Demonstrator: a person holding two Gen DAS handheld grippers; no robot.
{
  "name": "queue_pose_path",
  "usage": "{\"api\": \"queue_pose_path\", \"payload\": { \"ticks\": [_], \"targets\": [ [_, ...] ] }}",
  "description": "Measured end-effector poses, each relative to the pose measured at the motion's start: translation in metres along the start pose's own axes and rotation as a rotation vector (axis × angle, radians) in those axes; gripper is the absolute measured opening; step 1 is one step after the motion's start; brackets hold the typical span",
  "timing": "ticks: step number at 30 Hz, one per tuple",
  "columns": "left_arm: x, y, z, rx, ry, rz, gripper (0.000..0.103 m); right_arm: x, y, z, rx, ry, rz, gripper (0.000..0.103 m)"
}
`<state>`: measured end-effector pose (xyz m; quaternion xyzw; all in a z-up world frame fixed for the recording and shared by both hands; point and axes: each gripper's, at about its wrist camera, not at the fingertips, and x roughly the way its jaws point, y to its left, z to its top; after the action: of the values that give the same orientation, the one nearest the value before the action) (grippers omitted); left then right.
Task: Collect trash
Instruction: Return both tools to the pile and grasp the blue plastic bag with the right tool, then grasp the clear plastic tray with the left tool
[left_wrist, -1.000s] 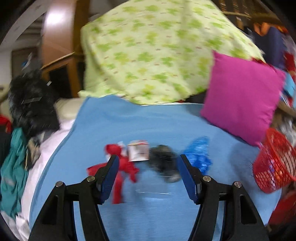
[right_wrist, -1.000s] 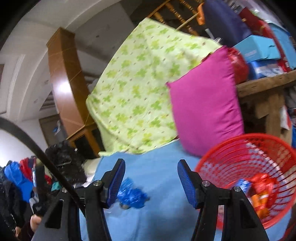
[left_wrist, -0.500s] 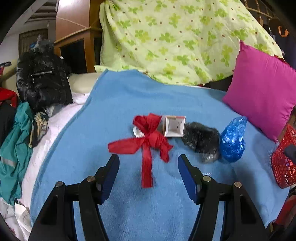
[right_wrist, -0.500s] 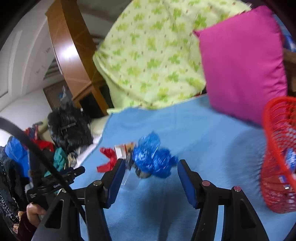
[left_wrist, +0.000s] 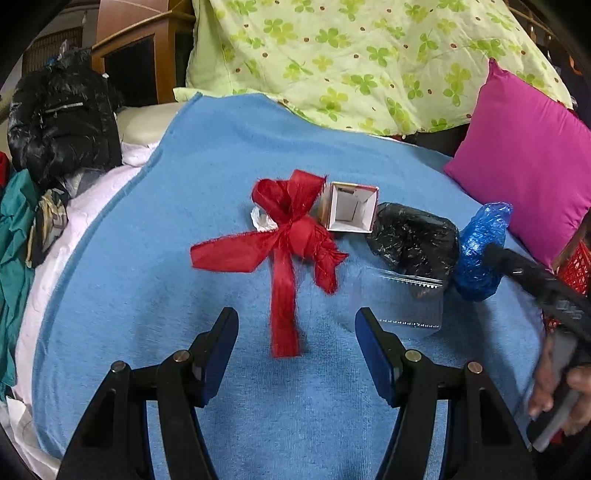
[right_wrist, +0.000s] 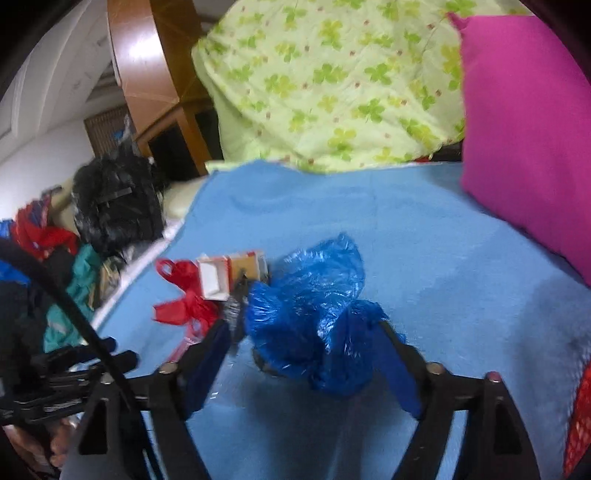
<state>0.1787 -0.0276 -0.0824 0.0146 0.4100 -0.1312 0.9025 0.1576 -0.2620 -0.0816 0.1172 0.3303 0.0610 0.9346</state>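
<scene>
Left gripper (left_wrist: 295, 328): fingers apart, empty, above blue blanket (left_wrist: 229, 155). Just ahead: red ribbon (left_wrist: 288, 236), tail reaching between fingers. Clear bag (left_wrist: 402, 306) beside right finger. Beyond: small box (left_wrist: 351, 208), black bag (left_wrist: 413, 240), blue bag (right_wrist: 310, 306). Right gripper (right_wrist: 303, 354): fingers opening, blue bag between, no firm grip visible. Farther right: red basket (left_wrist: 576, 266), pink pillow (left_wrist: 524, 166). Rear: green quilt (left_wrist: 351, 55).

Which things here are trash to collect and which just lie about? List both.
Trash job: red ribbon, small open box, black bag, blue bag, clear zip bag, red basket.
Lying about: pink cushion, clover-print quilt, black jacket.
</scene>
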Motion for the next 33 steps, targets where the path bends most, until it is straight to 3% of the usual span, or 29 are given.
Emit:
{"api": "queue_pose_path", "payload": {
  "ticks": [4, 5, 6, 13, 16, 18, 24, 29, 33],
  "targets": [
    [0.007, -0.003, 0.001, -0.012, 0.025, -0.039, 0.066, 0.033, -0.01, -0.003, 0.004, 0.074, -0.025, 0.081],
    [0.008, -0.006, 0.001, -0.009, 0.028, -0.047, 0.066, 0.037, -0.015, -0.003, 0.029, 0.095, -0.022, 0.074],
    [0.009, -0.008, 0.001, -0.004, 0.03, -0.051, 0.066, 0.039, -0.02, -0.003, 0.054, 0.103, -0.008, 0.059],
    [0.014, -0.035, -0.001, 0.032, 0.041, -0.131, 0.066, 0.008, -0.055, 0.0, 0.187, 0.049, 0.038, 0.057],
    [0.017, -0.051, 0.0, 0.037, 0.04, -0.161, 0.07, -0.01, -0.059, -0.002, 0.179, 0.027, 0.027, 0.058],
    [0.022, -0.057, 0.002, 0.03, 0.044, -0.161, 0.075, -0.019, -0.062, -0.005, 0.187, 0.029, 0.028, 0.057],
    [0.041, -0.07, 0.005, -0.021, 0.086, -0.175, 0.076, -0.035, -0.07, -0.01, 0.196, 0.033, 0.016, 0.057],
    [0.049, -0.08, 0.002, 0.011, 0.094, -0.15, 0.076, -0.041, -0.075, -0.01, 0.2, 0.026, 0.015, 0.058],
    [0.044, -0.081, 0.001, 0.014, 0.086, -0.182, 0.076, -0.042, -0.074, -0.01, 0.193, 0.025, 0.007, 0.058]
  ]
}}
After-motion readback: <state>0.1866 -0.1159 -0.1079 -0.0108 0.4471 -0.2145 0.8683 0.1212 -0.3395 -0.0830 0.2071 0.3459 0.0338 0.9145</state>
